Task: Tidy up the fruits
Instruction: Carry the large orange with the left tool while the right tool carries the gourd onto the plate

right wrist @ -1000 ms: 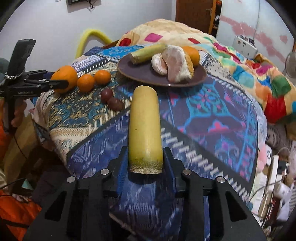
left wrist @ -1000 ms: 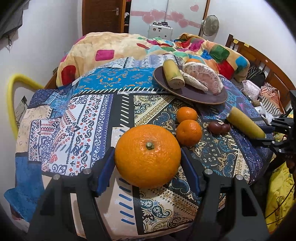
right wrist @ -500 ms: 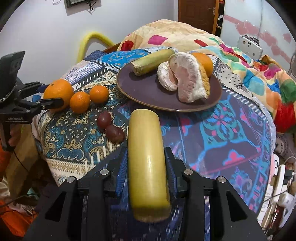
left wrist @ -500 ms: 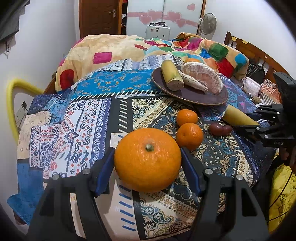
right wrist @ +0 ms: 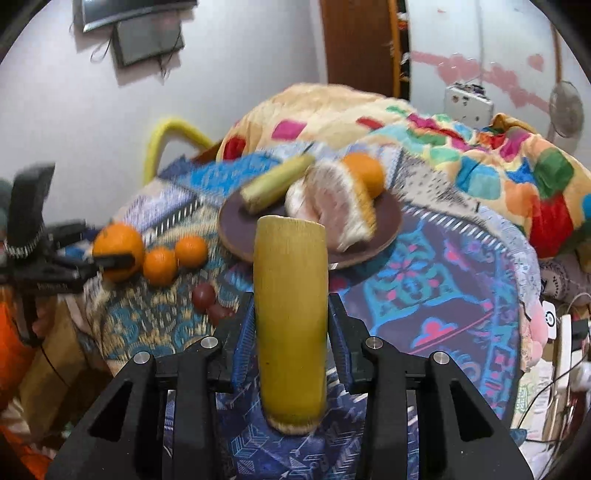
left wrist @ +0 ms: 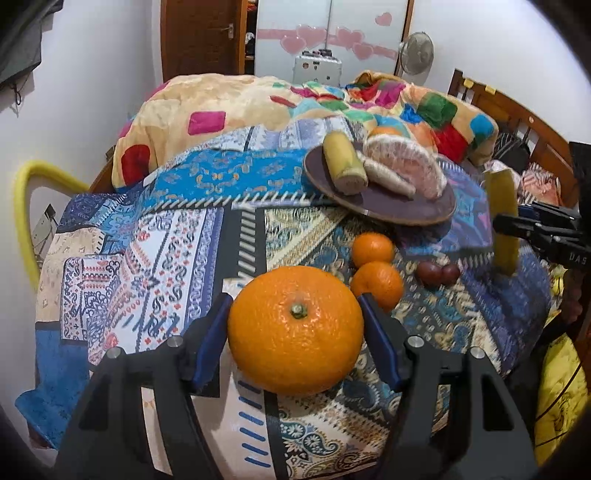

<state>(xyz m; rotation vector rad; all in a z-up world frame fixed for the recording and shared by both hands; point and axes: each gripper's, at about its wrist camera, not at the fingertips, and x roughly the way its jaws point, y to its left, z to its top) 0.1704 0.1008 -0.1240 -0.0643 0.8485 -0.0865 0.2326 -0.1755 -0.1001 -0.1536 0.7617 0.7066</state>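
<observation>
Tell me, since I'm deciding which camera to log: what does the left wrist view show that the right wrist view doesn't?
Only the left wrist view shows the large orange's stem between the left gripper's blue pads. Only the right wrist view shows the wall screen and the yellow stalk piece's full length in the right gripper. Both show the brown plate, two small oranges and dark red fruits.

Evenly lit indoors, glare on the white walls; right wrist view motion-blurred, fisheye corners vignetted black.
</observation>
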